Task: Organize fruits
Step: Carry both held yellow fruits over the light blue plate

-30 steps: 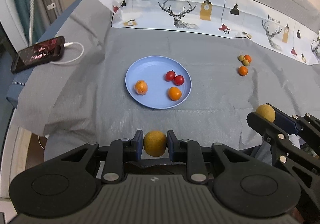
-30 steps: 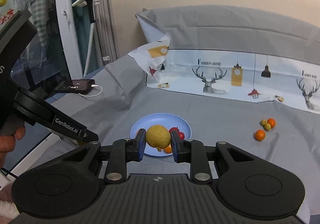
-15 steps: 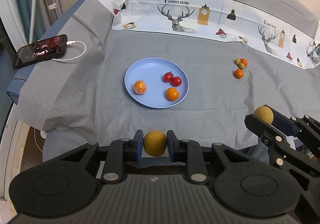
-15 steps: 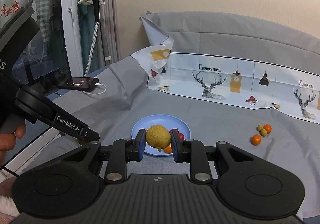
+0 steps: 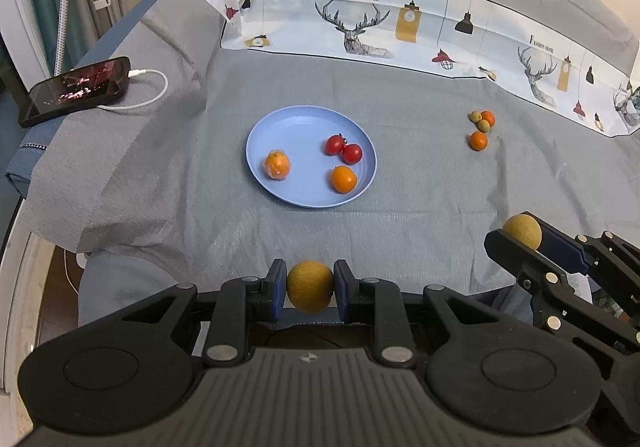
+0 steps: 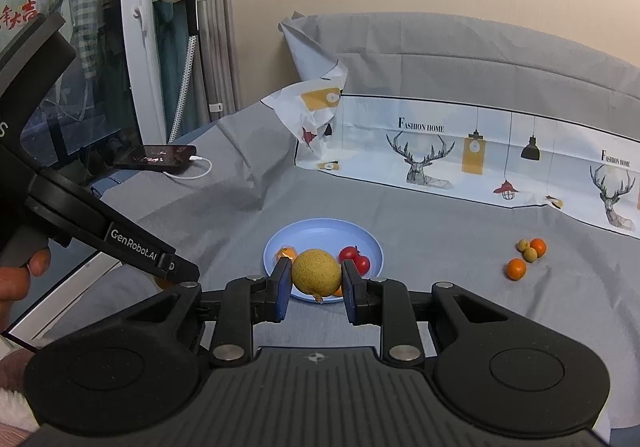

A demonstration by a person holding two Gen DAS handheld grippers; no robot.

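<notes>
My left gripper is shut on a round yellow-brown fruit, held above the near edge of the grey cloth. My right gripper is shut on a second yellow fruit; it also shows in the left wrist view at the right. A blue plate in the middle holds a wrapped orange, two red tomatoes and an orange. Several small orange and green fruits lie on the cloth to the right of the plate.
A phone on a white charging cable lies at the left edge of the cloth. A printed deer-pattern sheet runs along the back. A garment steamer stands by the window at the left.
Both grippers have pulled back and risen slightly from the table, each still holding its fruit. The plate and loose fruits have not moved.
</notes>
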